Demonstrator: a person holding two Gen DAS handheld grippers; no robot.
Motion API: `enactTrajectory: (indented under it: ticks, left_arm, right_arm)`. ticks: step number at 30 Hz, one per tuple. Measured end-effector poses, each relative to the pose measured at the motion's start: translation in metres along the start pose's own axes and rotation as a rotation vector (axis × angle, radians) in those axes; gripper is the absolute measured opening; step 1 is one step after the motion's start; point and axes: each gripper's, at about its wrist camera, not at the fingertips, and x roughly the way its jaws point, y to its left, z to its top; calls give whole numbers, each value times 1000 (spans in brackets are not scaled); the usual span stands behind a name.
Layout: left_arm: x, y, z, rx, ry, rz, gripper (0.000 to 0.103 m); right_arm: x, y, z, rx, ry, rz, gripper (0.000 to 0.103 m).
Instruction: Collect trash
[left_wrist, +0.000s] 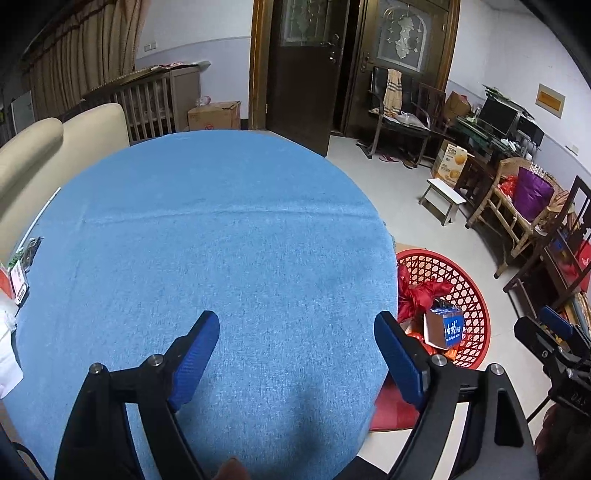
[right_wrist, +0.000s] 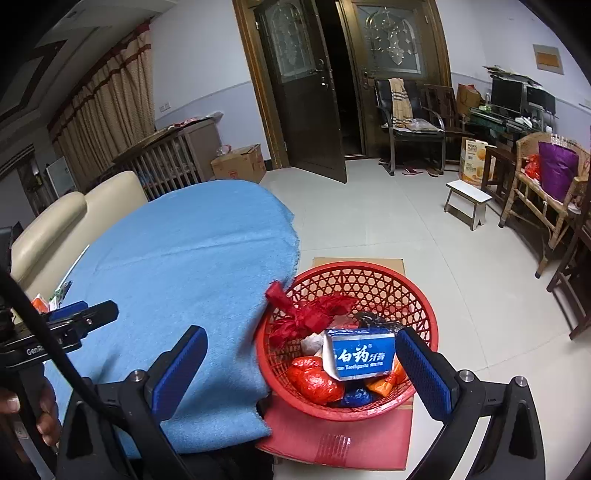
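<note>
Trash sits heaped in the red basket (right_wrist: 347, 284) beside the bench (left_wrist: 207, 236).
Both tools gape empty: left tool (left_wrist: 297, 354) over blue woven cloth, right tool (right_wrist: 301, 373) above the lattice basket. Crinkly wrappers and a glossy toothpaste box (right_wrist: 360, 356) pile high; another drop might tip something out.

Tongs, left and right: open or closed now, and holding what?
Left tongs: open, holding nothing, over the blue tablecloth.
Right tongs: open, holding nothing.
</note>
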Motion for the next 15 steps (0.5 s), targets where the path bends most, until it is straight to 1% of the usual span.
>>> enactTrajectory:
  ticks: [6, 12, 15]
  left_arm:
    - [-5, -2, -5, 4, -3, 6, 86]
    - [-12, -3, -7, 15, -23, 34, 86]
    - [-13, -3, -10, 18, -17, 41, 86]
  right_arm:
    - [-7, 21, -5, -52, -15, 2, 103]
    - [-8, 31, -13, -58, -14, -62, 103]
    - [-7, 32, -16, -52, -3, -96, 103]
